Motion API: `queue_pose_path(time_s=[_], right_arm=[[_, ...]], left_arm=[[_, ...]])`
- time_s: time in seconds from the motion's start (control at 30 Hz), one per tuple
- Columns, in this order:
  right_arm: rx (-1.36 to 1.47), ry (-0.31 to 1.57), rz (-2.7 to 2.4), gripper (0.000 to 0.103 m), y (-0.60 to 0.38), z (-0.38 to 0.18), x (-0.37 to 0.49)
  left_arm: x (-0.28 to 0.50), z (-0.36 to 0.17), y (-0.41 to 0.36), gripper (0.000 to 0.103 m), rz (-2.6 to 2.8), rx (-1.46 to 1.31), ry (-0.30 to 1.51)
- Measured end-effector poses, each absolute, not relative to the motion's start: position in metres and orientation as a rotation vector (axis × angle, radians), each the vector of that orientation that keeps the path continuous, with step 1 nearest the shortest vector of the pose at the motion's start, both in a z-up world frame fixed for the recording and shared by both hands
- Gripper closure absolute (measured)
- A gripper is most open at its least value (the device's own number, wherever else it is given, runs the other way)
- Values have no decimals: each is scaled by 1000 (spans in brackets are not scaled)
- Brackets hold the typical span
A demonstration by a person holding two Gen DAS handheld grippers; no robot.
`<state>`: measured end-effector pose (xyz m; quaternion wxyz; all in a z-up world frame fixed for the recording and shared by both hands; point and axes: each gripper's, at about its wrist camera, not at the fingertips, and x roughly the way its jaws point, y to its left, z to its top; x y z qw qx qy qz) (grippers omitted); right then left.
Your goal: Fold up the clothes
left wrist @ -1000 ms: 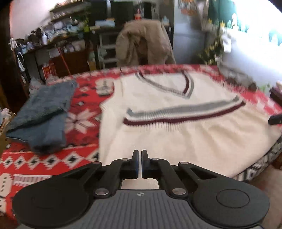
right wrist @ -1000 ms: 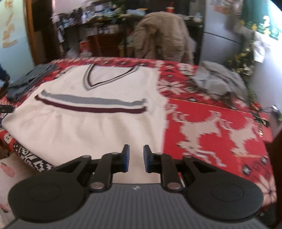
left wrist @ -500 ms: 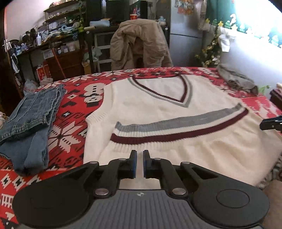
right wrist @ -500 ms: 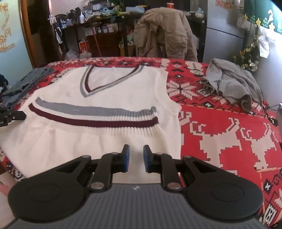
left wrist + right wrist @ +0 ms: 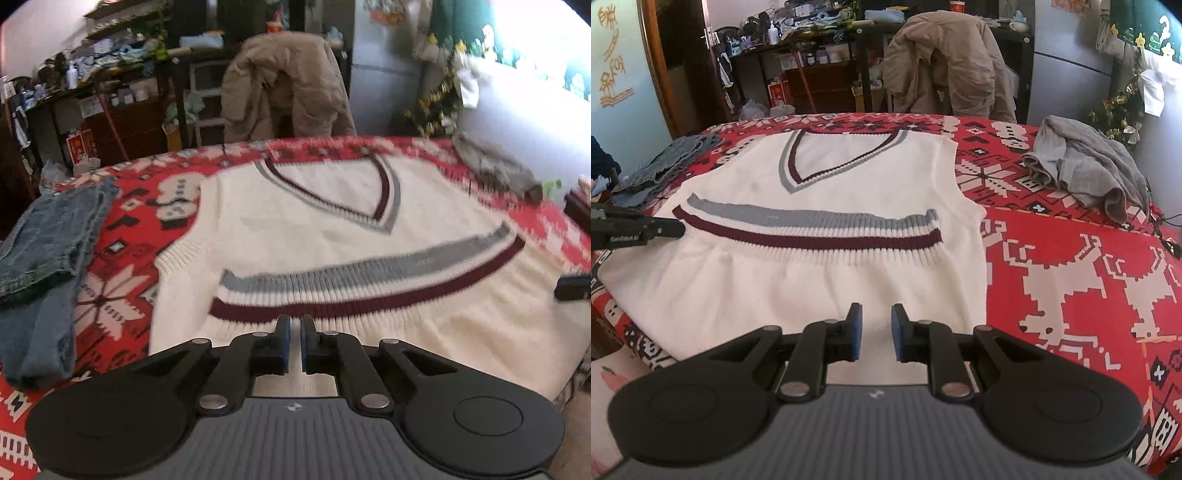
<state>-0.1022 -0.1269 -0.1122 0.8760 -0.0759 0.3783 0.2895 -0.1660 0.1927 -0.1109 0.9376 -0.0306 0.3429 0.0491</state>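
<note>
- My left gripper [image 5: 295, 343] hung above the near part of the white knit vest [image 5: 332, 229], its blue-padded fingers [image 5: 283, 345] nearly together with only a thin slit between them, gripping nothing.
- My right gripper [image 5: 876, 331] hovered over the same vest [image 5: 827, 192], fingers parted with a clear gap, holding nothing.
- The vest lay flat on the red patterned cloth [image 5: 1071, 258], V-neck at 12 o'clock, its lower part folded up so the grey and maroon striped hem crossed the middle.
- Blue jeans [image 5: 40, 258] lay at 9 o'clock from my left gripper, beside the vest.
- A crumpled grey garment [image 5: 1086, 166] sat at 2 o'clock from my right gripper, apart from the vest.
</note>
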Motion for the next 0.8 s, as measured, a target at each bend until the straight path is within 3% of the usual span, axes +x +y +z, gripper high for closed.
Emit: queue_pose_path(time_s=[0.47, 0.77, 0.8], right_arm=[[-126, 789, 584, 84, -143, -107, -113], [-107, 788, 579, 84, -142, -108, -114], [-102, 786, 577, 84, -142, -107, -114]], left_arm=[[-218, -122, 207, 96, 145, 2, 788], [-157, -121, 201, 96, 108, 2, 787], [-155, -118, 200, 92, 118, 8, 775]])
